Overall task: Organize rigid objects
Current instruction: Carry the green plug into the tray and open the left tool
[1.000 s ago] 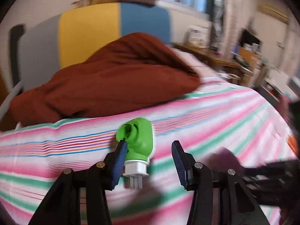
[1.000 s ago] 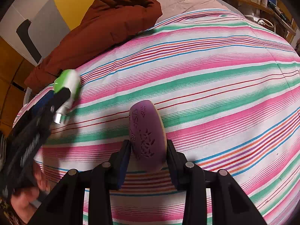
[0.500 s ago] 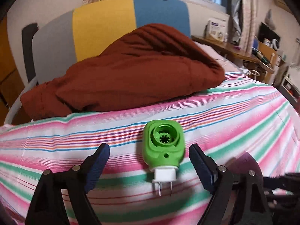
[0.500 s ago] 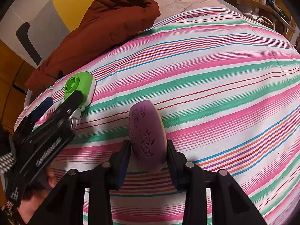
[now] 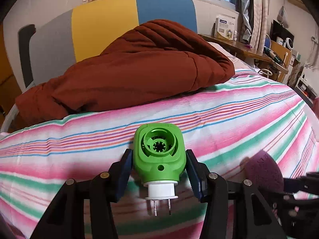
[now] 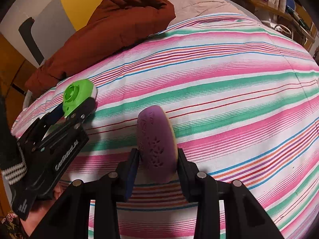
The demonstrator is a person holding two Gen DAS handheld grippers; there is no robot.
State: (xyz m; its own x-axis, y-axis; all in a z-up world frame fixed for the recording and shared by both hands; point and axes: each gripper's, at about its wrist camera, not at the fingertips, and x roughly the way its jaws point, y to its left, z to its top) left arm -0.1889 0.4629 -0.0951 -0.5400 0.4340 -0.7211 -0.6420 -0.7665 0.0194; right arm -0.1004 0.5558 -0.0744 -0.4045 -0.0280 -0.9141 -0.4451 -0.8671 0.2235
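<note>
A green plug-in device (image 5: 159, 155) with a white two-pin plug lies face up on the striped bed sheet (image 5: 229, 123). My left gripper (image 5: 158, 153) is closing on it, and its blue pads touch both green sides. The right wrist view shows the same device (image 6: 76, 96) in the left gripper (image 6: 74, 107) at the left. My right gripper (image 6: 157, 153) is shut on a purple oval object (image 6: 155, 139) with an embossed pattern, held on edge just over the sheet. That purple object (image 5: 263, 171) also shows at the lower right of the left wrist view.
A rust-brown quilt (image 5: 139, 65) is heaped at the head of the bed, against a grey, yellow and blue headboard (image 5: 103, 23). A pale pink cover (image 6: 199, 2) lies beside it. A cluttered wooden desk (image 5: 249, 49) runs along the far right. The person's hand (image 6: 57, 195) holds the left tool.
The left jaws spread wide and left the green device lying flat on the sheet, then came back in against its sides. The right gripper kept still with the purple object.
</note>
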